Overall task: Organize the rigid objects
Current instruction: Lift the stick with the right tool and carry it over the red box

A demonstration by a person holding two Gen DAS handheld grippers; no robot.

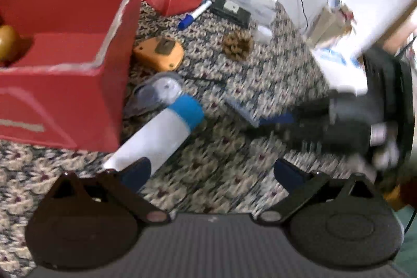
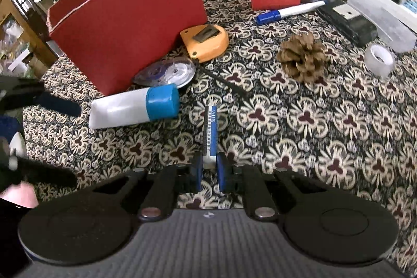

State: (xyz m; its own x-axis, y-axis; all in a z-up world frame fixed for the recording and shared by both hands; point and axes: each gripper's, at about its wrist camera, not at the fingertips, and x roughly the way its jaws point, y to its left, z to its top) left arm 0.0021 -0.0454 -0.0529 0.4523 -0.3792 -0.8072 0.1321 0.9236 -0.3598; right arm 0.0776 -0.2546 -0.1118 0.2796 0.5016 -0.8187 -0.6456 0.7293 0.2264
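a: eraser first — where does the slim white eraser in its blue-and-white printed sleeve (image 2: 210, 133) lie from the right gripper (image 2: 209, 165)?

b: straight ahead at twelve o'clock in the right wrist view. its long axis runs along the line of the fingers, near end tucked between the blue pads (image 2: 222, 168), far end pointing toward the open red cardboard box (image 2: 125, 17) at about eleven o'clock.

a: so the tongs have it?

b: yes, the jaws stand narrow and pinch its near end; the rest lies out over the flower-patterned cloth (image 2: 312, 121).

a: and the left gripper (image 1: 212, 175)?

b: spread wide, nothing between its fingers. the white plastic tube with the blue cap (image 1: 161, 132) sits at its eleven o'clock, long axis slanting up toward one o'clock, just beside the box wall.

a: which hand serves the box?

b: i judge the right one, since it carries the eraser; the box opening lies up and left of it, so the carry goes that way over the tube.
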